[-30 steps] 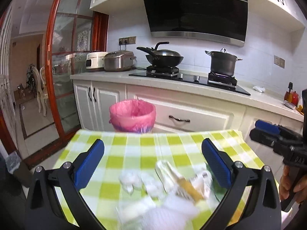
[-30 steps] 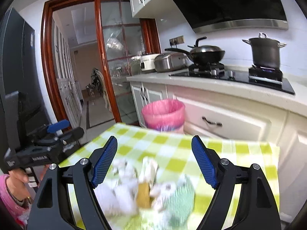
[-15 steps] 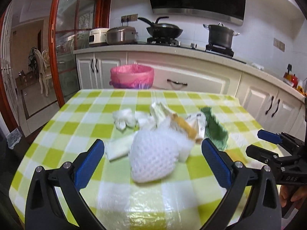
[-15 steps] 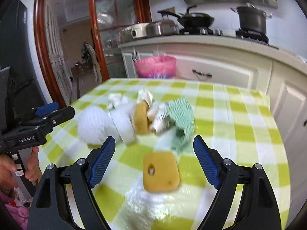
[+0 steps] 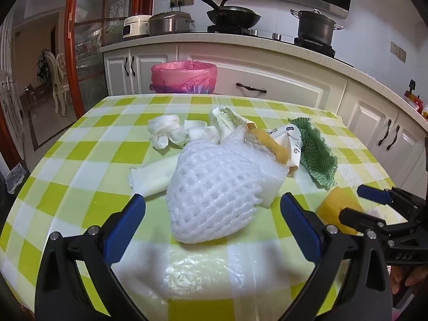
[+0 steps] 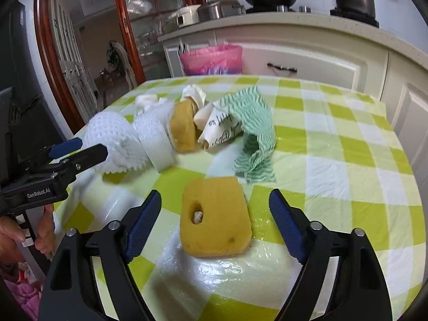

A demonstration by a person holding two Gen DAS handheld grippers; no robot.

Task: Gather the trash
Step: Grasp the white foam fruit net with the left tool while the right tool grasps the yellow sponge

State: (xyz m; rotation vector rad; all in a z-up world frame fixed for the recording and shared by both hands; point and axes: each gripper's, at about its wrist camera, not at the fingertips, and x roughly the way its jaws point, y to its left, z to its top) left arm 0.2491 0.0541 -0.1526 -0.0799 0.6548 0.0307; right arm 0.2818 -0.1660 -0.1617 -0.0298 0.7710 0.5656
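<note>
Trash lies heaped on the green-checked table (image 5: pixel 67 187): a white foam net (image 5: pixel 211 182), crumpled tissues (image 5: pixel 165 131), a crushed paper cup (image 6: pixel 219 128), a green cloth (image 6: pixel 254 123) and a yellow sponge (image 6: pixel 183 125). My left gripper (image 5: pixel 212 200) is open, its blue fingers on either side of the foam net's near end without touching it. A second yellow sponge (image 6: pixel 214 214) lies flat between the fingers of my right gripper (image 6: pixel 215 195). Those jaws are closing, with gaps still on both sides of the sponge. Each gripper shows at the edge of the other's view.
A bin with a pink liner (image 5: pixel 184 77) stands on the floor just past the table's far edge. Behind it run white cabinets (image 5: pixel 281 91) and a counter with a wok and a pot. A glass door with a red frame (image 6: pixel 128 26) is at the left.
Both grippers have come down and tilted toward the table. The trash pile now fills the views, with the foam net between the left fingers and the sponge between the right.
</note>
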